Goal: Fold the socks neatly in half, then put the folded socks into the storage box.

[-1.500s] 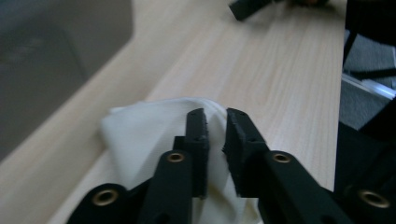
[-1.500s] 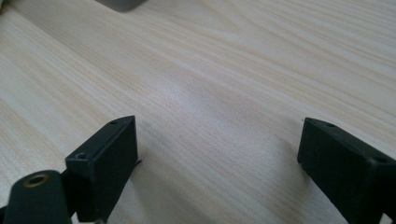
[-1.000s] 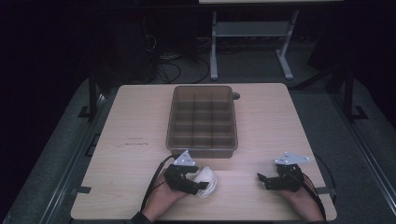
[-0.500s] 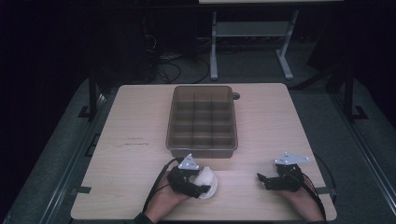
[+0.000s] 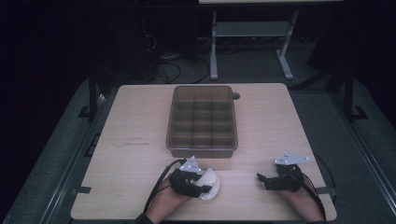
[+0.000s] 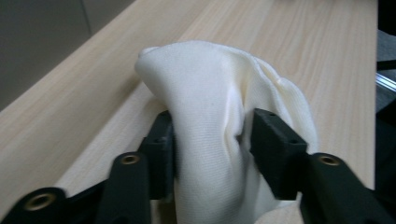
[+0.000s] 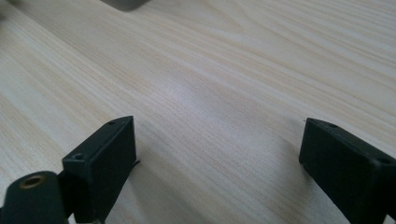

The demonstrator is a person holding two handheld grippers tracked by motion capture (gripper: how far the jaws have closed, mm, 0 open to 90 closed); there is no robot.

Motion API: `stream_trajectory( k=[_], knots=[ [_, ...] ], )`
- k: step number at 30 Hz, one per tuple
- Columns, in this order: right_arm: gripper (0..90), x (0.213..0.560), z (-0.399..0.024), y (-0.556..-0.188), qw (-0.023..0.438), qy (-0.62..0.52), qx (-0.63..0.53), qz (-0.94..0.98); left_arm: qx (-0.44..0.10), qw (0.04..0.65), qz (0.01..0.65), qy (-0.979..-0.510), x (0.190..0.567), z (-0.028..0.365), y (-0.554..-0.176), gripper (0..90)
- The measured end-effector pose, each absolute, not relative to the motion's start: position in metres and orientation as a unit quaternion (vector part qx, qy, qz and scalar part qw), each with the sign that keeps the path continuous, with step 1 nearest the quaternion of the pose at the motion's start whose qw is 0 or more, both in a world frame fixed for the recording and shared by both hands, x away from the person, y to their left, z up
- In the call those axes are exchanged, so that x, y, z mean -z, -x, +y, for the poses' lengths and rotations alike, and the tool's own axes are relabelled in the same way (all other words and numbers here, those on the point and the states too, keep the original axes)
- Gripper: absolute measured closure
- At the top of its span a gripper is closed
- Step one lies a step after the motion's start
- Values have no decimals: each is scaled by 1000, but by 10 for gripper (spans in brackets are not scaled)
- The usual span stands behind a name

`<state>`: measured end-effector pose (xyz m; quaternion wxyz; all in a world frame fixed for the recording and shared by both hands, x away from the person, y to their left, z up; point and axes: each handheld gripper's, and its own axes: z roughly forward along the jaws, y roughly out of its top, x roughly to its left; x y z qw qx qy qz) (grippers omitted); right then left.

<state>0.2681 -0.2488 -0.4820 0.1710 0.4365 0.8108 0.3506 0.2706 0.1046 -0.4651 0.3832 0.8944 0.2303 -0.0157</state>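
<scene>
A crumpled white cloth (image 5: pixel 213 180) (image 6: pixel 210 93) lies on the wooden table near its front edge, left of centre. My left gripper (image 5: pixel 204 185) (image 6: pixel 212 140) has just been closing its jaws on it. Both pads now press into the fabric, which bulges up between them. My right gripper (image 5: pixel 261 181) (image 7: pixel 217 140) rests low over bare wood at the front right, open, with nothing between its fingers.
A translucent brown compartment box (image 5: pixel 201 151) with several empty cells stands in the middle of the table (image 5: pixel 135 121), just beyond both grippers. Cables trail from both grippers toward the front edge. Dark floor and a metal stand lie behind the table.
The left gripper's jaws have drawn in on the white cloth and pinch it. Both hands stay where they were.
</scene>
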Motion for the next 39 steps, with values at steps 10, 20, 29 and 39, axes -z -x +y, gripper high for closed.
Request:
stream_trajectory(
  k=[10, 20, 29, 39],
  knots=[
    [106, 482, -249, -268, 171, -436, -351, 811, -15, 360, 197, -912, 458, 96, -263, 730],
    [106, 482, -248, -268, 170, -435, -351, 812, -11, 379, 203, -903, 449, 98, -265, 747],
    [105, 482, -248, -268, 171, -435, -351, 812, -16, 402, 202, -893, 431, 106, -270, 747],
    [105, 482, -248, -268, 171, -435, -351, 812, -17, 419, 200, -886, 415, 109, -277, 747]
  ],
)
